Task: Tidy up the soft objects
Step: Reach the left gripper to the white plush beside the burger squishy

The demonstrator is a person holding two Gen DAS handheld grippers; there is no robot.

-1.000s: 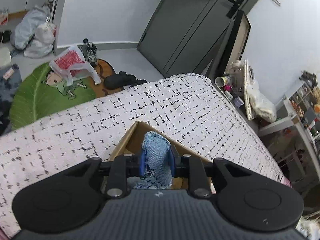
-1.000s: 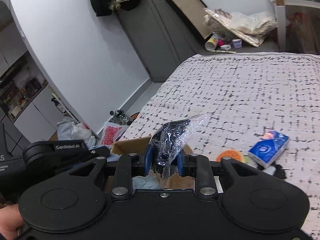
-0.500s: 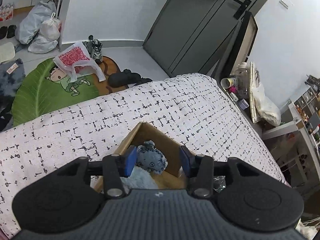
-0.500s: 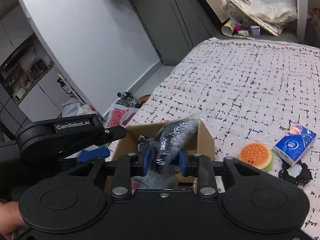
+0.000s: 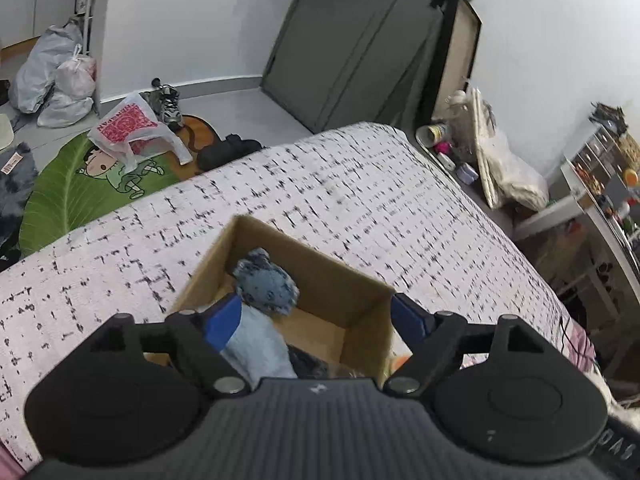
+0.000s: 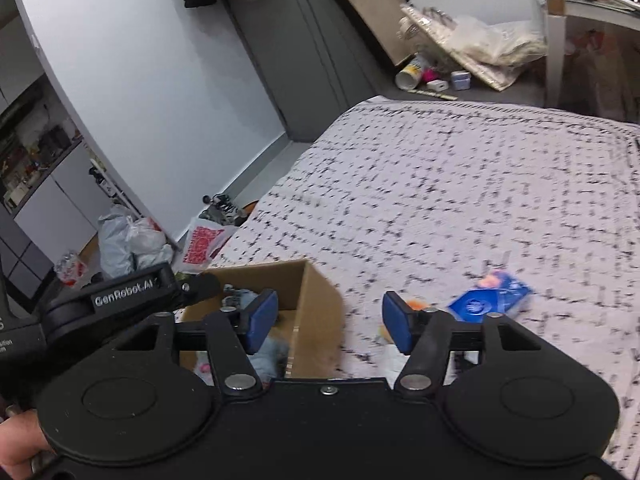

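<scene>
1. My left tongs (image 5: 316, 318) hang spread and empty above the cardboard box (image 5: 356, 280) on the bed (image 5: 360, 184).
2. My right tongs (image 6: 328, 322) gape too, empty.
3. The blue plush (image 5: 266, 282) lies boxed.
4. Next, probably the tissue pack (image 6: 490, 302).

A: Even, soft indoor light; only faint shadows inside the box (image 5: 362, 322).
B: The bedspread (image 6: 460, 184) smears with motion blur, and walls bend at the frame edges with dark corners.
</scene>
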